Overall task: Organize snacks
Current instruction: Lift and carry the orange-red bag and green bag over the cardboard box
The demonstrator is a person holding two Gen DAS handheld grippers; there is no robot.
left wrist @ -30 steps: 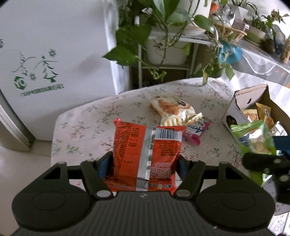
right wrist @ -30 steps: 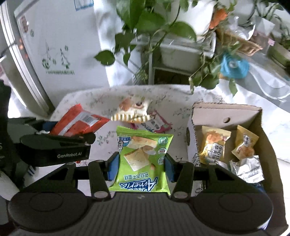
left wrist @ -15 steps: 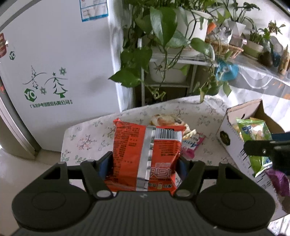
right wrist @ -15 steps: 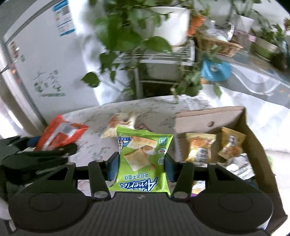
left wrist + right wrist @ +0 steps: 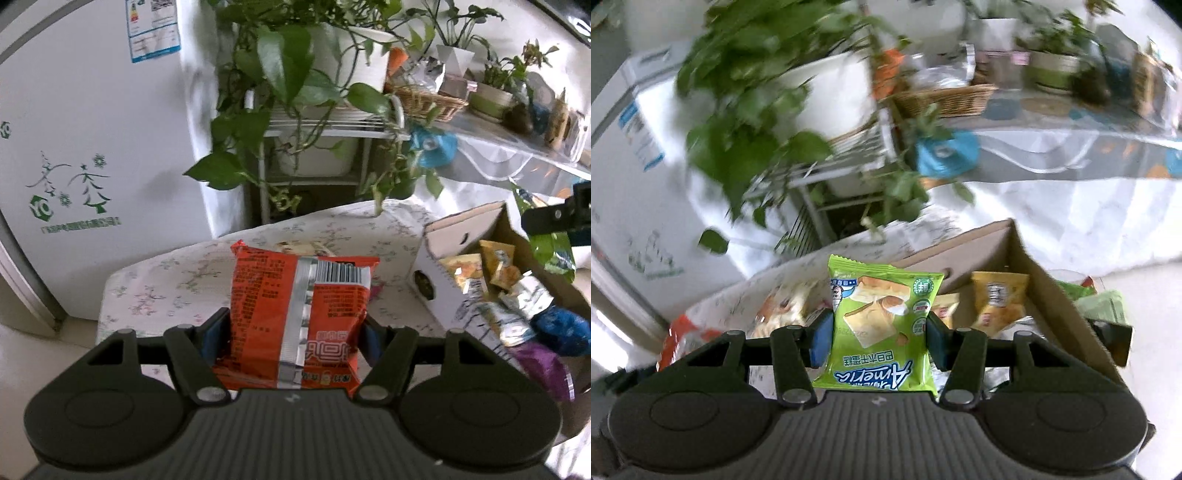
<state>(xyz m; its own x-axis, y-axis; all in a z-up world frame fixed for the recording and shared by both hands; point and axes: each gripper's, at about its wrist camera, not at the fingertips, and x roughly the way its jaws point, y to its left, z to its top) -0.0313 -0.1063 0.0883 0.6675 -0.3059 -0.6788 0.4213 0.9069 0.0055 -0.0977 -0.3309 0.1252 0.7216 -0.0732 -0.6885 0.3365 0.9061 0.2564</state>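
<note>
Red pack (image 5: pixel 299 317): orange-red foil, silver seam down the back, barcode at top right, small print on left half, upright. L gripper (image 5: pixel 295 332) jaws clamped on its lower sides, held above the worktop (image 5: pixel 166 280) w/ floral cloth. Green pack (image 5: pixel 882 325): lime green, cake picture, white "Aimeria"-type lettering upside down at near edge. R gripper (image 5: pixel 879 339) jaws clamped on both its sides, blue pads touching it, held above the box's near-left part. Box (image 5: pixel 443 258): open cardboard, on the right, w/ yellow packs (image 5: pixel 997 299), silver, blue and purple ones inside. More packs lie on worktop beyond the red one, partly hidden. Far: plants (image 5: pixel 295 74) on rack, white fridge (image 5: pixel 92 129) at left.
</note>
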